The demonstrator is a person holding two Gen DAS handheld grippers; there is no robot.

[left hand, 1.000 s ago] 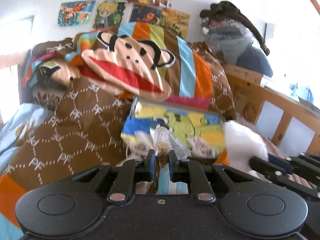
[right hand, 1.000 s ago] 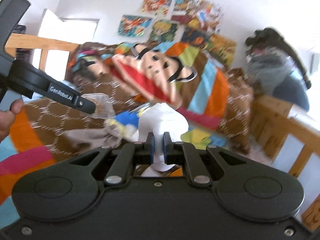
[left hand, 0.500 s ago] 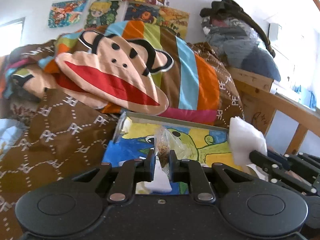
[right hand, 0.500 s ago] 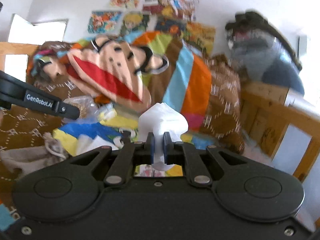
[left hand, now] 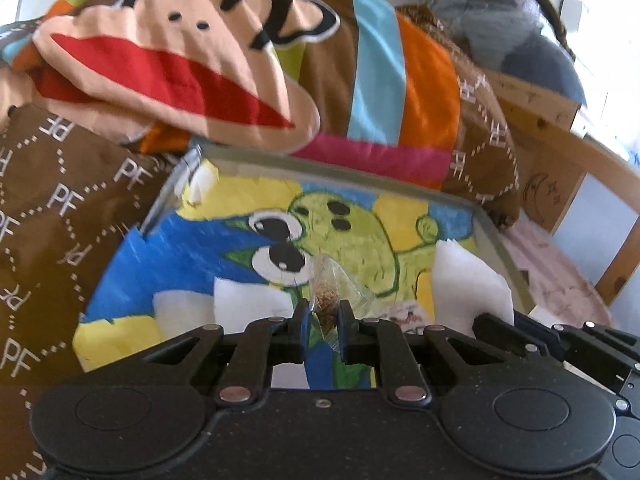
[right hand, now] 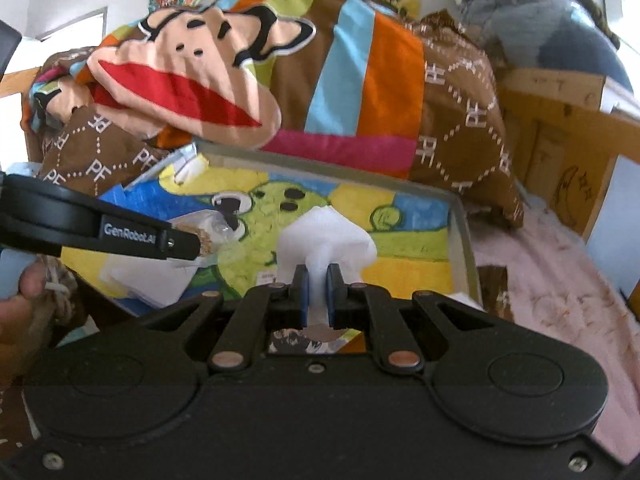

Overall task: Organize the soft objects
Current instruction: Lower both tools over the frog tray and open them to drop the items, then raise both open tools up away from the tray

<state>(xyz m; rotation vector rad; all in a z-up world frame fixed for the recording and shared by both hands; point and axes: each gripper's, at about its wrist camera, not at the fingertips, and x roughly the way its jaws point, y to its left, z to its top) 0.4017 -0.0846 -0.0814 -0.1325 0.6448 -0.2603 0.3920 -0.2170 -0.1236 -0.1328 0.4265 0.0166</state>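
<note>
My left gripper [left hand: 323,312] is shut on a small clear plastic bag of brown bits [left hand: 326,292], held just above a shallow grey tray [left hand: 502,248] lined with a green cartoon drawing. The bag also shows in the right wrist view [right hand: 208,232], at the tip of the left gripper. My right gripper [right hand: 316,280] is shut on a crumpled white tissue [right hand: 328,236], also held over the tray [right hand: 460,224]. The tissue also shows in the left wrist view [left hand: 472,284]. White soft pieces [left hand: 248,304] lie in the tray.
A monkey-face cushion [left hand: 180,60] and a striped brown quilt [left hand: 400,80] are piled behind the tray. A wooden bed rail [right hand: 560,128] runs along the right. Pink bedding [right hand: 540,280] lies right of the tray. Clothes [right hand: 540,12] hang at the back right.
Both grippers have moved forward and lower over the tray, which now fills the view. Each keeps its hold on its item.
</note>
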